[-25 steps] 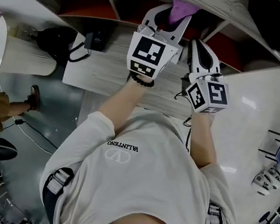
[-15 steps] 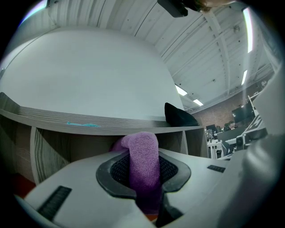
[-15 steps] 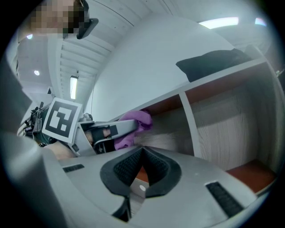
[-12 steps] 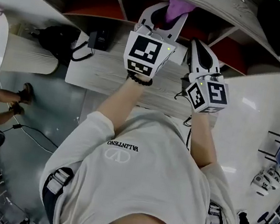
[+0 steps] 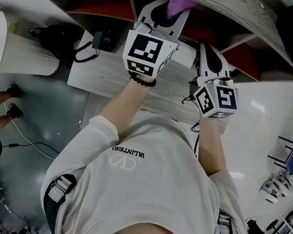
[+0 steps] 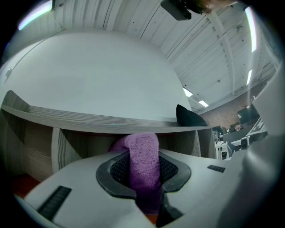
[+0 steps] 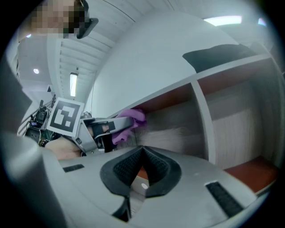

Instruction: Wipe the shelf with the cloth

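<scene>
The left gripper's [image 5: 168,9] fingers [image 6: 116,173] are pinching the cloth [image 6: 143,162] inside the shelf [image 6: 89,119]; it should be pressing flat, sweeping sideways. The right gripper's [image 5: 207,48] fingers [image 7: 119,171] are resting pressed together.

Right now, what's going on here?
A person holds a tool in each hand. The left tool is clamped on a purple cloth, held up into a compartment of the shelf; whether the cloth touches the wood isn't clear. The right tool is shut and empty, beside the left one.
</scene>
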A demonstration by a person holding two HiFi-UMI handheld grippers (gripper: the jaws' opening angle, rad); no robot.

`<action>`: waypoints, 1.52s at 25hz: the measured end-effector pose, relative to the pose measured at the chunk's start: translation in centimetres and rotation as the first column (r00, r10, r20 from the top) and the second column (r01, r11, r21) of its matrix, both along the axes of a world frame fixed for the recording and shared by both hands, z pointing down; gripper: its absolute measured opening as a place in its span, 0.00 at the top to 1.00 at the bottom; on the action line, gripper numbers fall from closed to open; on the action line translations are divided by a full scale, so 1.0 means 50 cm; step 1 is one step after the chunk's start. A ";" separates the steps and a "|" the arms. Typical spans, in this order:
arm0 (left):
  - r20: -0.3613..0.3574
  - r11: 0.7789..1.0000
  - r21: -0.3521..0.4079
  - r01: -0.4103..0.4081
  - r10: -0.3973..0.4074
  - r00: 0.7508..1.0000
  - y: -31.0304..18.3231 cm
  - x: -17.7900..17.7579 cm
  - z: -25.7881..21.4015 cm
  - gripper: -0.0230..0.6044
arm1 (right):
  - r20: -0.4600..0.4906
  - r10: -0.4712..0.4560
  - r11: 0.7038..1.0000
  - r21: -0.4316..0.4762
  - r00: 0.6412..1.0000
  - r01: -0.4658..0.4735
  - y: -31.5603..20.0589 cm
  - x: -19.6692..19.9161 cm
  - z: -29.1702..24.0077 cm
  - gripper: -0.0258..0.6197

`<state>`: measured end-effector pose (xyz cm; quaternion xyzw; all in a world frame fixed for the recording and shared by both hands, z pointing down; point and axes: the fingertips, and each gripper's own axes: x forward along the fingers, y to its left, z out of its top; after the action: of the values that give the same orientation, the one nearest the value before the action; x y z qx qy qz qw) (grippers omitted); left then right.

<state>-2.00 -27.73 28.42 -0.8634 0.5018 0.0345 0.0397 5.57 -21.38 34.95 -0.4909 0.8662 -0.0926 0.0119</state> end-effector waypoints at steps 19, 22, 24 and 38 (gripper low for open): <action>-0.066 0.991 -0.007 0.131 -0.131 0.989 -0.027 -0.117 0.003 0.81 | -0.011 0.002 1.000 -0.013 1.000 -0.002 -0.010 -0.033 0.013 0.96; -0.073 0.989 -0.012 0.147 -0.147 0.986 -0.031 -0.132 0.005 0.81 | -0.013 -0.001 1.000 -0.016 1.000 0.001 -0.010 -0.038 0.014 0.96; -0.076 0.988 -0.013 0.157 -0.157 0.985 -0.033 -0.140 0.005 0.81 | -0.013 -0.003 1.000 -0.014 1.000 0.003 -0.010 -0.042 0.013 0.96; -0.081 0.979 -0.022 0.203 -0.204 0.976 -0.032 -0.160 0.022 0.81 | -0.025 -0.009 1.000 -0.015 1.000 0.008 -0.008 -0.052 0.013 0.96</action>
<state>-10.02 -29.35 29.51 -0.8057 0.5888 0.0627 0.0165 2.95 -21.77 35.61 -0.4884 0.8677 -0.0930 -0.0028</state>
